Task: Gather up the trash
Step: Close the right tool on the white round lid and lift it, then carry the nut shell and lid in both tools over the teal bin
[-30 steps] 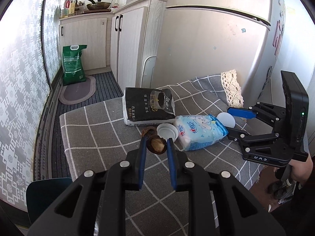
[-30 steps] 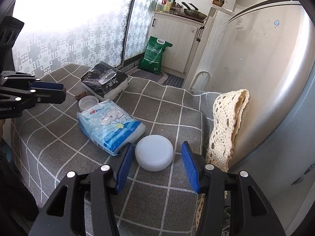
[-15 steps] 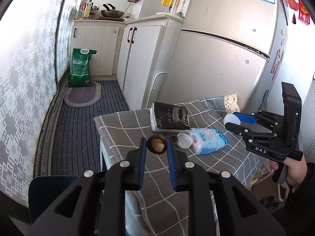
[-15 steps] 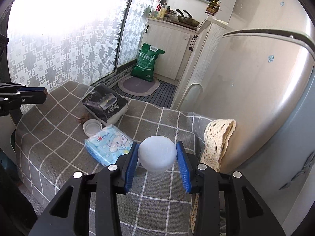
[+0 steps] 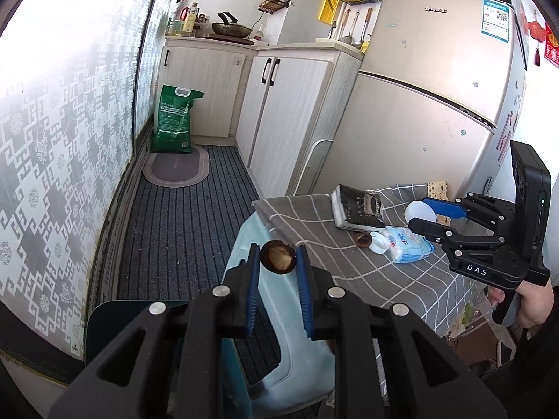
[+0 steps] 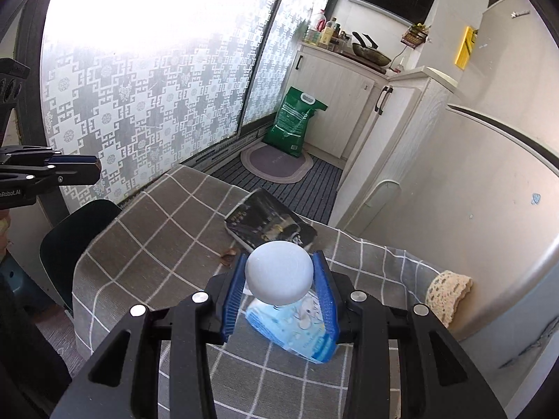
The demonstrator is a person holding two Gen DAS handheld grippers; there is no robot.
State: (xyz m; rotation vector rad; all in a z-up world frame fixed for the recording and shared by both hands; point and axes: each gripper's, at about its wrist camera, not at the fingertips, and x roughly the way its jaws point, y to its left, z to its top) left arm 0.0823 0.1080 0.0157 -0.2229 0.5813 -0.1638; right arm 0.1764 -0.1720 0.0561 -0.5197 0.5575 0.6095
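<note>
My left gripper [image 5: 278, 262] is shut on a brown nut shell [image 5: 278, 261] and holds it in the air off the table's left edge, above a pale blue plastic bin [image 5: 279, 317]. My right gripper [image 6: 278, 277] is shut on a white round lid [image 6: 278, 272] and holds it above the table; it also shows in the left wrist view [image 5: 424, 213]. On the grey checked tablecloth [image 6: 157, 230] lie a black packet [image 6: 270, 225], a blue-white tissue pack [image 6: 297, 328], another brown shell [image 5: 362, 238] and a small white cap [image 5: 378, 242].
A dark chair [image 6: 75, 230] stands at the table's left side. A fridge [image 5: 429, 104] and white cabinets [image 5: 286, 115] stand behind the table. A green sack [image 5: 174, 118] and an oval mat [image 5: 176, 167] lie on the striped floor. A cream lace cloth [image 6: 449, 288] sits by the fridge.
My left gripper has pulled back off the table with the shell and now hangs over the blue bin. My right gripper closed on the white lid and lifted it above the table.
</note>
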